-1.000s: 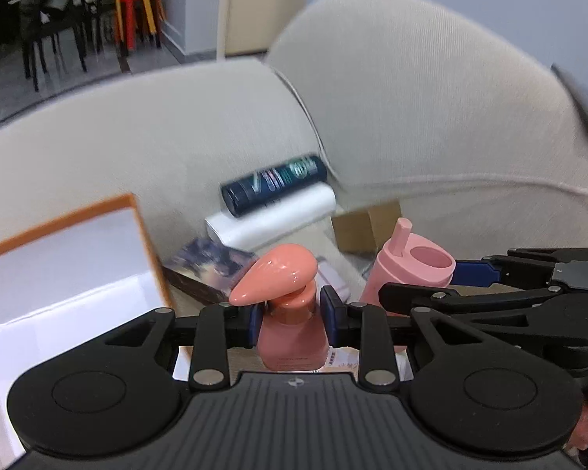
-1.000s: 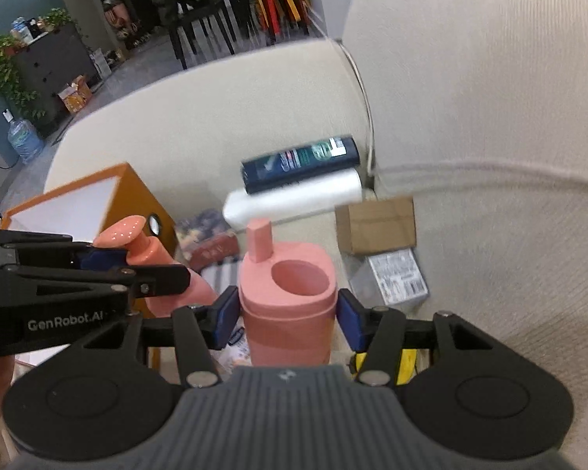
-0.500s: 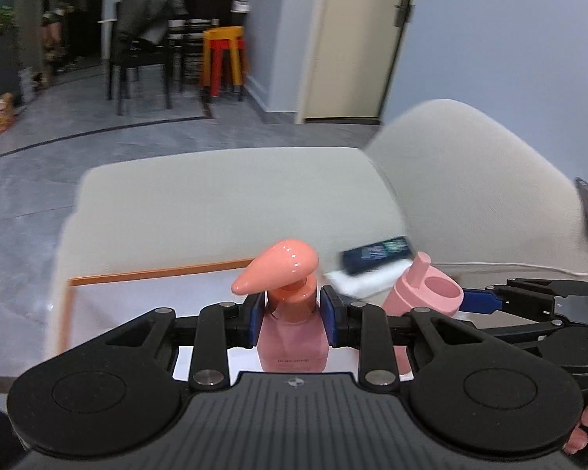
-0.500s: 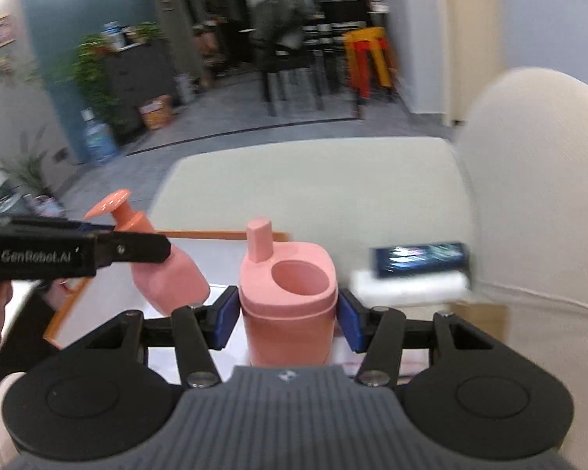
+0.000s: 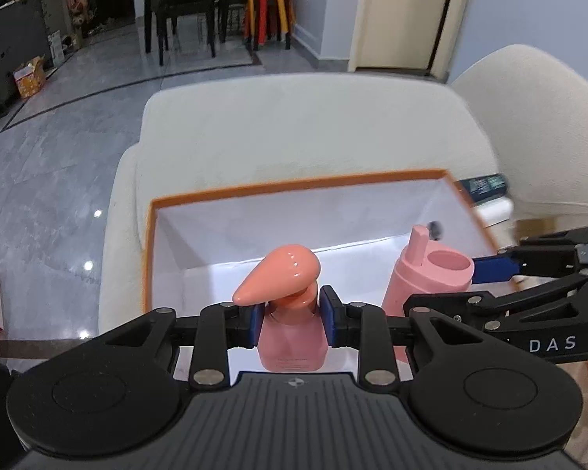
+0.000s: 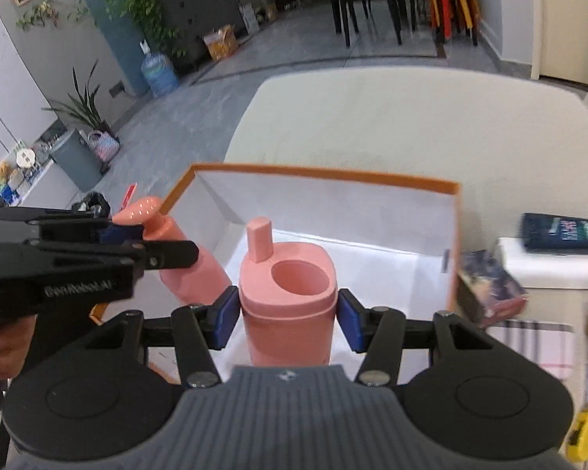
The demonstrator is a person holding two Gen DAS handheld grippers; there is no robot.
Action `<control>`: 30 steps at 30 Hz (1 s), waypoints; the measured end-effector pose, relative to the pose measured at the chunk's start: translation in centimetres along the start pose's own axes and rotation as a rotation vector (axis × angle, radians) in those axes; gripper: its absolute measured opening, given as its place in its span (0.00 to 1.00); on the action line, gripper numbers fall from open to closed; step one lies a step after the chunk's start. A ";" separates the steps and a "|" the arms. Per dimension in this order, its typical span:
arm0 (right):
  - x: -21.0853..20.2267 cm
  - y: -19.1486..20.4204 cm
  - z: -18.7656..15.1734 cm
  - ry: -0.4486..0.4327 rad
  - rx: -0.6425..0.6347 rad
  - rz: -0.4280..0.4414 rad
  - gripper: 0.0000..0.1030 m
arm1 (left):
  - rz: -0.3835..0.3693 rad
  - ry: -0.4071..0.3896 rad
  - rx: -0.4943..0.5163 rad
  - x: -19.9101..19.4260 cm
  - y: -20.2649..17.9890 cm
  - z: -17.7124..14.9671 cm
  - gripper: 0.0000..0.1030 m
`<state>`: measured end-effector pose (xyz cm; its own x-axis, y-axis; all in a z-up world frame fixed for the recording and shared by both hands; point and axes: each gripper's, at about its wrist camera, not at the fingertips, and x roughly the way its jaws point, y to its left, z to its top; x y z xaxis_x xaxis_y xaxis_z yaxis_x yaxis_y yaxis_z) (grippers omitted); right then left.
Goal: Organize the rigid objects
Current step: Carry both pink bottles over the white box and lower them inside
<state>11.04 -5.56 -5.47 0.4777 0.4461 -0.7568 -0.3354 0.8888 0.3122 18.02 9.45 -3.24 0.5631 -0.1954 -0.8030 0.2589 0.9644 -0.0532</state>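
Hovering over one box [image 5: 447, 174]: two pink bottles [image 5: 292, 337], two grippers [image 5: 290, 323].

Evenly lit indoors, fisheye-bent edges, glare on the floor [image 5: 92, 215], right-side motion blur.

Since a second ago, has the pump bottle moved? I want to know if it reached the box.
Yes. The left gripper has carried the pump bottle away from the sofa clutter to over the open box, which now fills the view.

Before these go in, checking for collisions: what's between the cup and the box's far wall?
Nothing: bare white box interior beyond the cup, shown in the right wrist view.
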 end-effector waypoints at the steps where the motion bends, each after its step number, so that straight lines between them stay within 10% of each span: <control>1: 0.9 0.1 0.3 0.010 -0.002 -0.002 0.52 | 0.007 0.003 0.004 0.5 0.4 -0.1 0.32; 30: 11.9 0.8 4.2 0.100 -0.243 -0.075 0.53 | 0.091 0.085 0.213 6.4 2.6 1.2 0.31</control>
<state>19.89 0.88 -11.86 0.4300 0.3569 -0.8293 -0.4927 0.8625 0.1157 23.19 10.51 -7.78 0.5259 -0.0854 -0.8463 0.3750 0.9163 0.1405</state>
